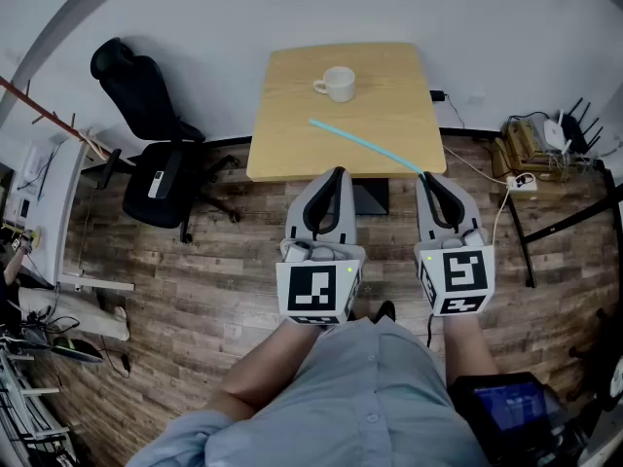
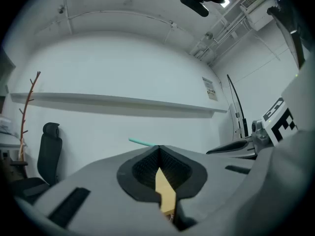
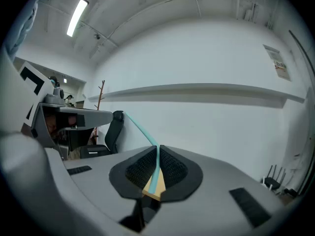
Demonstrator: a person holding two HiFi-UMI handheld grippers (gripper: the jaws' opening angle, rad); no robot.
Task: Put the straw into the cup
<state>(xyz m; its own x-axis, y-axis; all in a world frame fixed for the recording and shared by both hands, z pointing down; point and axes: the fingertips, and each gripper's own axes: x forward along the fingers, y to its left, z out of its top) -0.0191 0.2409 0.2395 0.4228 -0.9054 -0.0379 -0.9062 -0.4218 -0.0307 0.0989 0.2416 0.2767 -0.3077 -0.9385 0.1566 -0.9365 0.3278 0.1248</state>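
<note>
A white cup (image 1: pixel 337 84) with a handle stands on the far part of a small wooden table (image 1: pixel 292 134). A long light-blue straw (image 1: pixel 365 145) slants over the tabletop from near the cup down to my right gripper (image 1: pixel 425 176), which is shut on the straw's near end. In the right gripper view the straw (image 3: pixel 142 131) rises up and left out of the closed jaws. My left gripper (image 1: pixel 337 172) is shut and holds nothing; it hangs at the table's near edge, left of the right gripper. The straw's tip (image 2: pixel 140 142) shows in the left gripper view.
A black office chair (image 1: pixel 156 154) stands left of the table on the wood floor. Cables, a power strip (image 1: pixel 522 180) and routers (image 1: pixel 563 132) lie at the right by the white wall. A black table frame (image 1: pixel 560 224) runs along the right.
</note>
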